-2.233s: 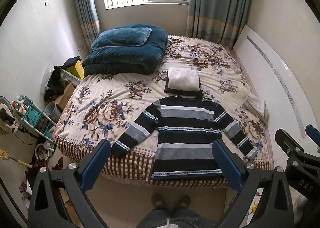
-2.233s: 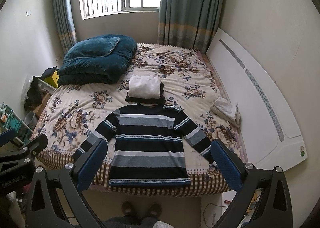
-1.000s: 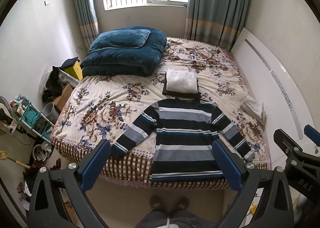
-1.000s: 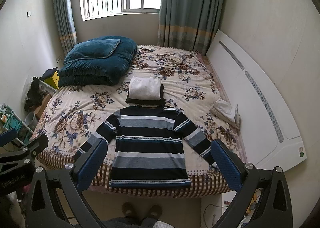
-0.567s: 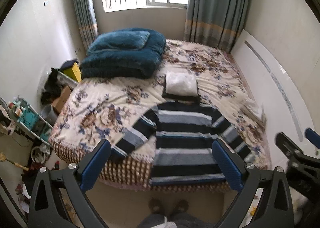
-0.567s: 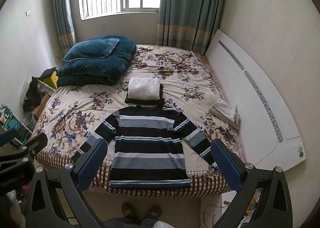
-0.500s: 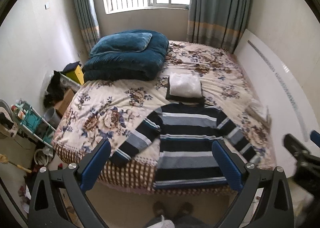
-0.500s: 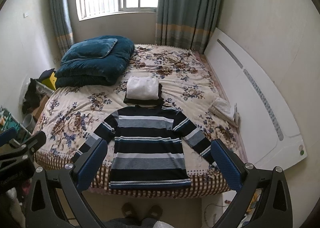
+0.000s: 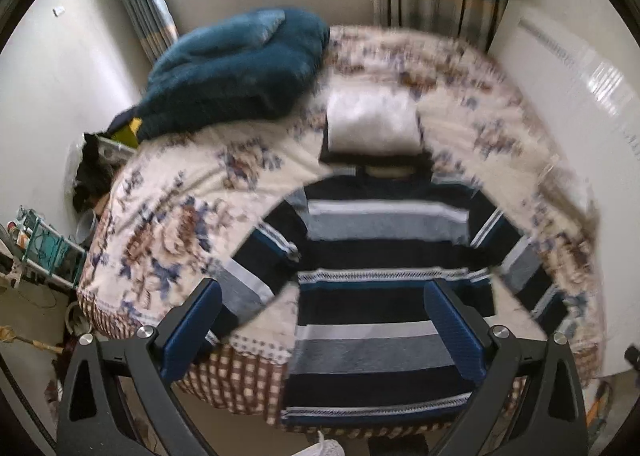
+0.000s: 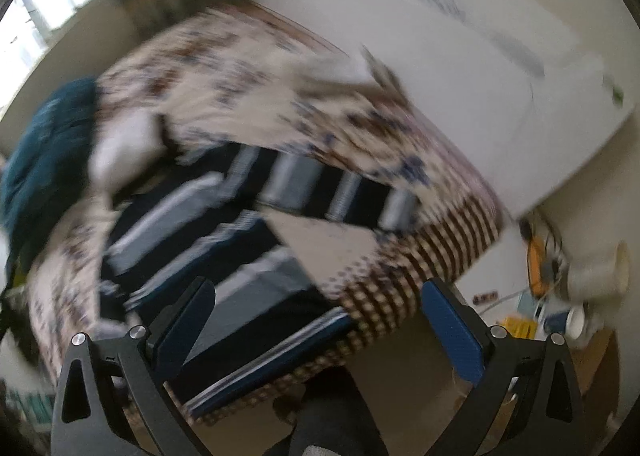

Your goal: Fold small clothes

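- Your left gripper (image 9: 322,330) hangs above the near edge of the bed (image 9: 168,224), jaws spread wide with nothing between them.
- Your right gripper (image 10: 318,326) is likewise wide open and empty, tilted so the bed runs slantwise across its view; that view is heavily blurred.
- The striped sweater (image 9: 384,256) lies flat on the floral bedspread, front up, collar toward the far side and hem at the near edge, draping a little over the checked border.
- Both sleeves are spread out and angled down toward the near edge; in your right view the right sleeve (image 10: 328,192) stretches toward the bed's corner.
- Just past the collar sits a folded white garment (image 9: 370,122) on top of a dark one.
- A teal quilt (image 9: 240,68) is piled at the far left of the bed.
- A white board (image 9: 580,116) leans along the right side of the bed.
- Neither gripper touches the sweater.
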Tool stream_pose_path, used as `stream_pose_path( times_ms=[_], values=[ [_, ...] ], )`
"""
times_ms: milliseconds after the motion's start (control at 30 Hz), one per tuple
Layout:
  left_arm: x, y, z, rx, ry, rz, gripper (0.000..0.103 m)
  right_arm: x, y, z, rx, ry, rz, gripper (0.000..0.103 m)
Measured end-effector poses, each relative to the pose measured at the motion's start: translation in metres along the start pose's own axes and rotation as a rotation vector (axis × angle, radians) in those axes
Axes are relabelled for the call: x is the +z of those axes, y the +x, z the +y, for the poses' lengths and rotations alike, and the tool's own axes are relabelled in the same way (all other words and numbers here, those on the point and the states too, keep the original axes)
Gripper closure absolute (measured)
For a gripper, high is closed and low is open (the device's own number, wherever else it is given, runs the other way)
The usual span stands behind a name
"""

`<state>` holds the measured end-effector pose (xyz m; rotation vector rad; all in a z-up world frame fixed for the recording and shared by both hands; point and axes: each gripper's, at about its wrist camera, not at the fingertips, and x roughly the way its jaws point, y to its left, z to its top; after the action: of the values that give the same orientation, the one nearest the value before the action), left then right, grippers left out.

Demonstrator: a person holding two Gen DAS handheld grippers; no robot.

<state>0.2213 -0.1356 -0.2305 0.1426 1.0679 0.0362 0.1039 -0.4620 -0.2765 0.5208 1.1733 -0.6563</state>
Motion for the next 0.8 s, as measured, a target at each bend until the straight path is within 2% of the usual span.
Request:
stream_pose_path(
  times_ms=[100, 233, 333, 433, 533, 600, 700, 767, 800],
  values=[
    [0.001, 0.062, -0.03, 0.04, 0.022, 0.085, 0.0, 0.012, 0.095, -0.047, -0.021, 0.101, 0.102, 0.0],
    [-0.011, 0.136, -0.063, 0.076, 0.062, 0.201, 0.0, 0.015, 0.223, -0.118, -0.024, 0.334, 0.256, 0.0],
    [-0.021, 0.182, -0.077, 0.092, 0.064, 0.266, 0.0, 0.006, 0.289, -0.153, 0.003, 0.477, 0.31, 0.0],
    [-0.027, 0.227, -0.084, 0.114, 0.045, 0.312, 0.0, -0.003, 0.345, -0.185, 0.044, 0.655, 0.318, 0.0],
    [-0.031, 0.262, -0.088, 0.127, 0.007, 0.349, 0.0, -0.008, 0.384, -0.204, 0.128, 0.826, 0.278, 0.0],
    [-0.032, 0.283, -0.088, 0.124, -0.026, 0.366, 0.0, -0.01, 0.405, -0.21, 0.179, 0.914, 0.244, 0.006],
    [-0.031, 0.304, -0.096, 0.113, -0.039, 0.377, 0.0, -0.011, 0.427, -0.206, 0.223, 1.007, 0.188, 0.028],
    [-0.03, 0.312, -0.098, 0.111, -0.033, 0.37, 0.0, -0.008, 0.428, -0.201, 0.198, 1.02, 0.155, 0.07],
    [-0.029, 0.314, -0.098, 0.109, -0.033, 0.368, 0.0, -0.004, 0.427, -0.199, 0.193, 1.018, 0.146, 0.084]
  ],
)
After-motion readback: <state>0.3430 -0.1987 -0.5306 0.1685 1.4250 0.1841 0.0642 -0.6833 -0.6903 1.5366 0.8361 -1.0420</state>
